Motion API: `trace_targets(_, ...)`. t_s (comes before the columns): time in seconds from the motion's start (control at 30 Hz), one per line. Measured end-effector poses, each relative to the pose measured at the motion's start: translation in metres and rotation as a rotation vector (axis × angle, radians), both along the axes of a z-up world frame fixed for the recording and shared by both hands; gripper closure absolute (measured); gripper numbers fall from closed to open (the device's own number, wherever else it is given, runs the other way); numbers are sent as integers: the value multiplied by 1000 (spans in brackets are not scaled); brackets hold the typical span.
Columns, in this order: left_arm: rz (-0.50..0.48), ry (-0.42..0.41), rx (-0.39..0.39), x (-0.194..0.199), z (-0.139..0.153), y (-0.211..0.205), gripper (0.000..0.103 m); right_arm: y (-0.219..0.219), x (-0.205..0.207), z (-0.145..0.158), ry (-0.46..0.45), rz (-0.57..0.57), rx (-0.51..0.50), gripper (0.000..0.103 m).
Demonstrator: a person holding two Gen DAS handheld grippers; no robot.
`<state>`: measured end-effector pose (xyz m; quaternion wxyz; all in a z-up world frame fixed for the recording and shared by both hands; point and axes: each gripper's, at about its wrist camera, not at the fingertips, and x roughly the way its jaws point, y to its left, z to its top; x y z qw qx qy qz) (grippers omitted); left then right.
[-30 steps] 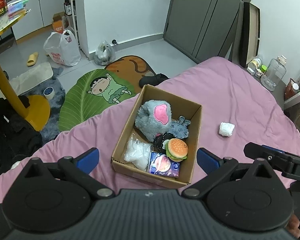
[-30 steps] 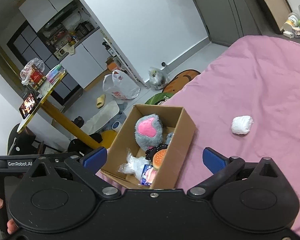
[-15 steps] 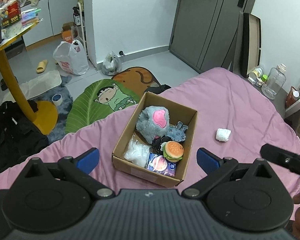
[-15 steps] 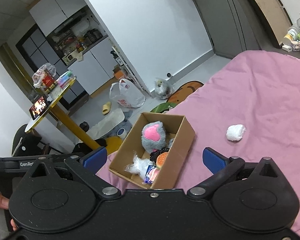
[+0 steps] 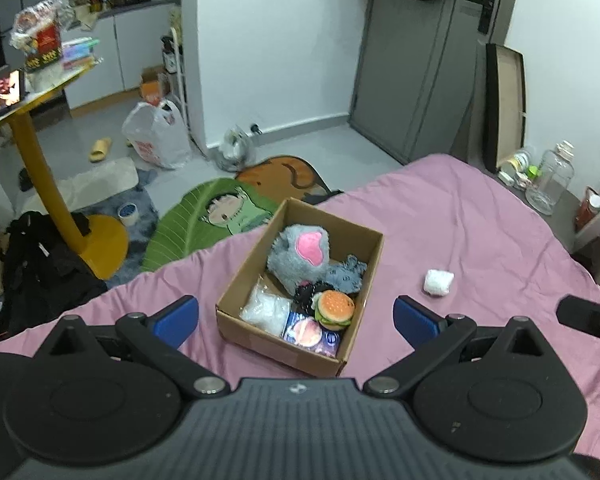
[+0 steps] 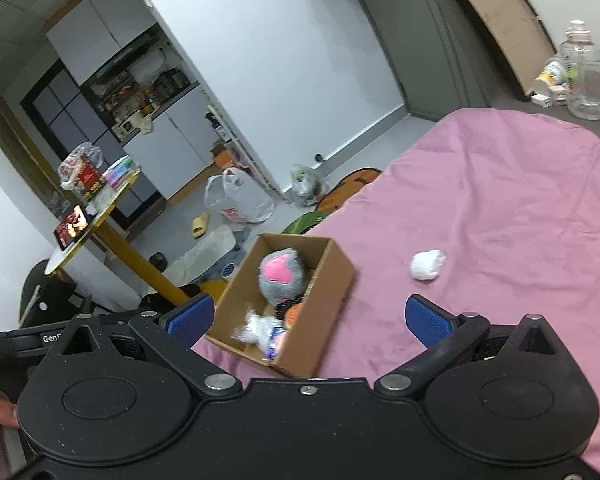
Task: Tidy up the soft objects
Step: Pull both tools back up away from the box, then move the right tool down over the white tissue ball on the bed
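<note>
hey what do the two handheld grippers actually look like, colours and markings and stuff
Both the left gripper and the right gripper have matte black bodies with two round discs, silver pivot bolts, black linkage arms and blue textured finger pads. The left body is ribbed; white "Gen" lettering shows on it in the right wrist view.

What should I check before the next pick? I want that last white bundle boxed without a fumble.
1. Left gripper open and empty: ok.
2. Right gripper open and empty: ok.
3. White bundle lies alone on the pink bedspread, nothing touching it: ok.
4. Cardboard box sits upright, top open: ok.
5. Free room in the box beside the grey plush and burger toy: cannot tell, already crowded.
6. Right gripper lined up over the bundle: not ok, it sits back from it.
</note>
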<state>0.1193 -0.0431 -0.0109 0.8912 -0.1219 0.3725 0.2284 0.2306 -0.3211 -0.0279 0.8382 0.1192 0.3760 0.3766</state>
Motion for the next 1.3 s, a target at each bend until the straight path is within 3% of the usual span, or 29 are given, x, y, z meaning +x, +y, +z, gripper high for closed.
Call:
trace_targets(0.63, -86, -83, -40, 37, -18, -42, 1, -33, 34, -39, 75, -132, 25, 0)
trace_targets(1.17, -101, -57, -77, 105, -45, -64, 4, -18, 94, -63, 208, -196, 93, 2)
trace_targets(1.3, -103, -54, -82, 120, -51, -69, 7, -17, 110, -73, 250, -221, 107, 7)
